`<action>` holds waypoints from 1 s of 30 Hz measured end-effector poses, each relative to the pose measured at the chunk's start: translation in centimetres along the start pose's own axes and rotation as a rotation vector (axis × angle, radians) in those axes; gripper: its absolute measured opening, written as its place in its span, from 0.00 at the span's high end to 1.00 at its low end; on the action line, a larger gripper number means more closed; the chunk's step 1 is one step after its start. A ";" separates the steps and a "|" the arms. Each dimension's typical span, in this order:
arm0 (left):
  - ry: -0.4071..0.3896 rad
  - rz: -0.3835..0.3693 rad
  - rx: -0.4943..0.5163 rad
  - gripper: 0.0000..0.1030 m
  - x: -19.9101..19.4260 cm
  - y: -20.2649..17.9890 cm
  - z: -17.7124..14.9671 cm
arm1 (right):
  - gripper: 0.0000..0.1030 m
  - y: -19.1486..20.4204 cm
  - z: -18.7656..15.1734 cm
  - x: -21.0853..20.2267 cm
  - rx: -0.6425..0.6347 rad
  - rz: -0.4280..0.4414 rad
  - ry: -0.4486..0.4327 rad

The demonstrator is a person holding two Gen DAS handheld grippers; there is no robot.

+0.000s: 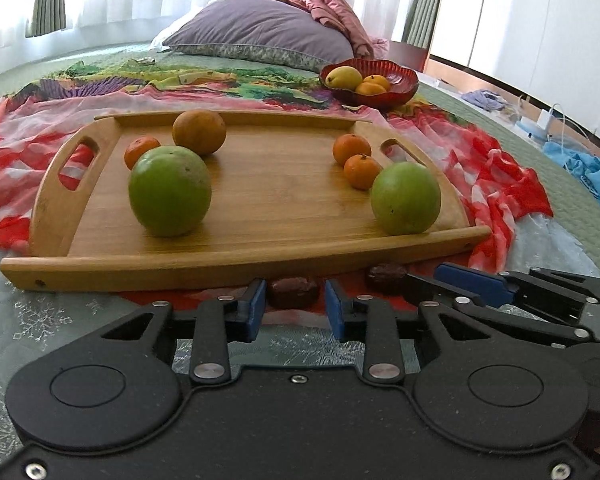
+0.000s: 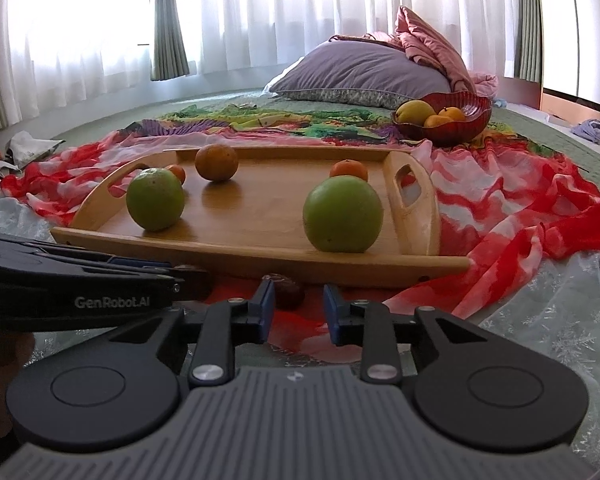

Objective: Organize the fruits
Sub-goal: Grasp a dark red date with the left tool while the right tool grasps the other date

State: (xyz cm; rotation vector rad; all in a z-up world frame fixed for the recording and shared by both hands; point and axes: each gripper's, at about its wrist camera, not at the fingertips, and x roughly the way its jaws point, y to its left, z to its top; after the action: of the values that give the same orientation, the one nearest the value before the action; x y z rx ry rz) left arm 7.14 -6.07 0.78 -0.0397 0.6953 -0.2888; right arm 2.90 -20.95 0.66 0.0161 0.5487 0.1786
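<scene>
Left wrist: date (image 1: 294, 292) between tool (image 1: 295, 308) fingers

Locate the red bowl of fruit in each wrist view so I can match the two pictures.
Left wrist: the red bowl sits upper right of centre, beyond the wooden tray's far right corner.
Right wrist: the red bowl sits upper right, behind the tray's right handle.
Shared landmark: the purple pillow, just behind the bowl to its left.

Bed (image 1: 80, 60) ahead of the jaws; purple pillow (image 2: 360, 70) beyond; sheer curtains (image 2: 260, 12) over bright windows behind.
</scene>
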 end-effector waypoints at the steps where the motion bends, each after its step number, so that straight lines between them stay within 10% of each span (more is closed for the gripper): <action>1: 0.000 0.008 0.000 0.71 0.2 -0.1 0.0 | 0.65 -0.1 0.0 0.0 0.004 -0.002 0.000; 30: -0.052 0.190 -0.009 0.73 -1.3 2.4 -1.4 | 0.36 2.9 0.1 2.5 0.038 -0.117 0.011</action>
State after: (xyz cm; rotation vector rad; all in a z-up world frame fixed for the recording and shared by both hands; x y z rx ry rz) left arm 5.96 -3.29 0.20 0.0099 0.6440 -0.1023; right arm 4.58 -17.70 -0.36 0.0203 0.5623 0.0540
